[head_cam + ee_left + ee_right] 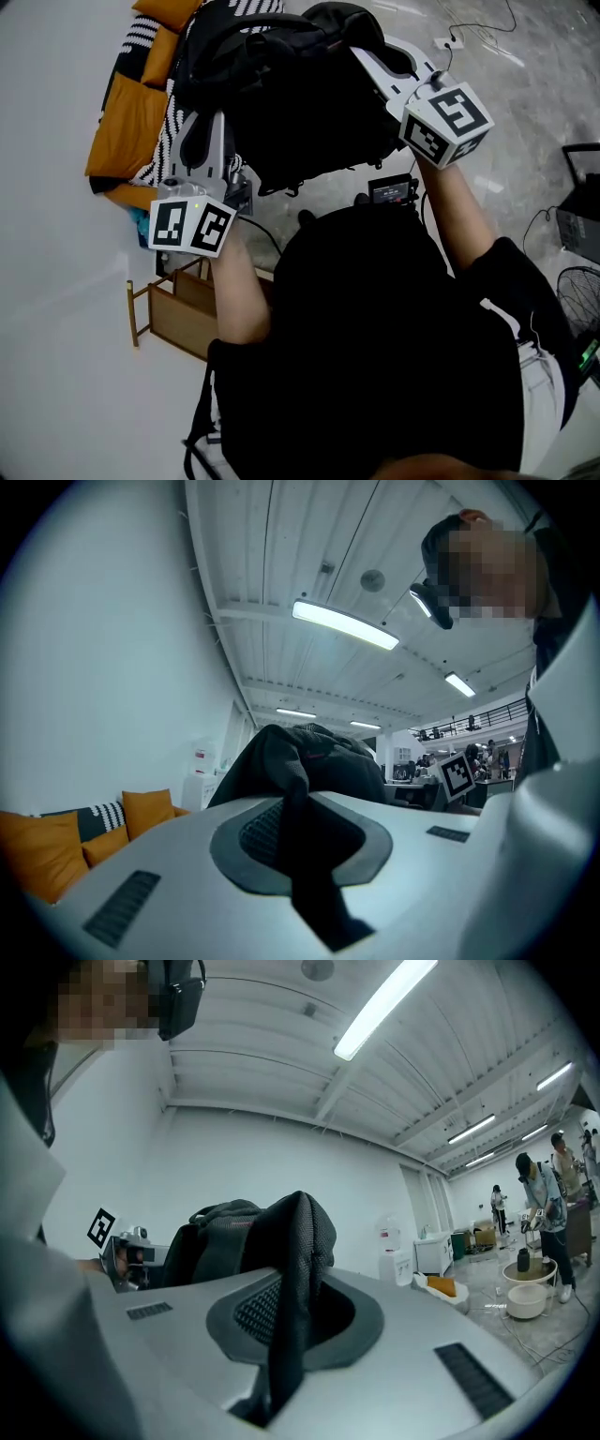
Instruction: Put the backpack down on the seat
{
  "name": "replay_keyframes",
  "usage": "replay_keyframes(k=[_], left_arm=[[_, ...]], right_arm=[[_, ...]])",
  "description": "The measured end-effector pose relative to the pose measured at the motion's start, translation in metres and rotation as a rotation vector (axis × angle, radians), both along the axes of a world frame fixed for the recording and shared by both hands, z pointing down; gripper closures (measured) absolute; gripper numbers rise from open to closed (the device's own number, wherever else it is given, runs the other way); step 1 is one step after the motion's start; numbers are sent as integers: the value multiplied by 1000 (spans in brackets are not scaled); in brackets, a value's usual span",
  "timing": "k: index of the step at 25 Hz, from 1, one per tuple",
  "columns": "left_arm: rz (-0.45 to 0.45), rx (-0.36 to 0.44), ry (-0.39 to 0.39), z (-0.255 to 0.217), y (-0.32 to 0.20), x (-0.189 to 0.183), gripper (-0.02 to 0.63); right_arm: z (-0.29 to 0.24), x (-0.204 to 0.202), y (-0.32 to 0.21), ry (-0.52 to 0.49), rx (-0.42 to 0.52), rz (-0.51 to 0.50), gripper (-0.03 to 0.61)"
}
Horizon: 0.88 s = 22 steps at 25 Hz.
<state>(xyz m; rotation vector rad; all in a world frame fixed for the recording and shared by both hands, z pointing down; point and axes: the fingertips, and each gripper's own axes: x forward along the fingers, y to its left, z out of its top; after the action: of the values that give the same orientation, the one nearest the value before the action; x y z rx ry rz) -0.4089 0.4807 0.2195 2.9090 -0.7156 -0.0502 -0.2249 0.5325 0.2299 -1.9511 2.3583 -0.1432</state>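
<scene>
**Backpack carried by both tools, seat ahead on the left**

The backpack (281,84) hangs clear of the floor in front of the person, slung between the two tools. Nearest, under the person's left forearm, a low wooden stand (173,314) sits on the floor and plays no part in this.

Beyond it, the left tool (202,127) points level. Its own view shows the jaws pressed together on a dark strap (305,855) that runs up from between the pads to the bulk of the bag. On the right, the right tool (366,58) is clamped as well. Its view shows a black mesh strap (298,1269) pinched between the pads and looping over towards the bag.

Farther off to the left lies the sofa (127,127), with orange cushions and a striped cushion (141,33). I take it to be the seat meant. In the head view the bag's left edge overlaps the sofa, but I cannot tell whether it is over the seat or short of it. It does not look to rest on anything.

The step in hand, as I judge it, is the carry. The next move calls for bringing both tools together to the far left and lowering until the cushions take the weight. Only then should the jaws part, so the bag neither tips nor slides off.
</scene>
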Motion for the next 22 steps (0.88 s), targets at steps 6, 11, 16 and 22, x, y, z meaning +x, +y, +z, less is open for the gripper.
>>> replay_keyframes(k=[6,11,16,22], left_arm=[[-34,-47,-7,1,6,1,561],[-52,-83,1,-2,30,18,561],[-19,-121,29,-26,30,4,561],[41,-115,41,-26,20,0,561]], right_arm=[[-5,1,3,6,-47,-21,532],[-15,19,26,20,-71,-30,532],[-48,5,26,35,-102,-13,532],[-48,0,23,43,-101,39,532]])
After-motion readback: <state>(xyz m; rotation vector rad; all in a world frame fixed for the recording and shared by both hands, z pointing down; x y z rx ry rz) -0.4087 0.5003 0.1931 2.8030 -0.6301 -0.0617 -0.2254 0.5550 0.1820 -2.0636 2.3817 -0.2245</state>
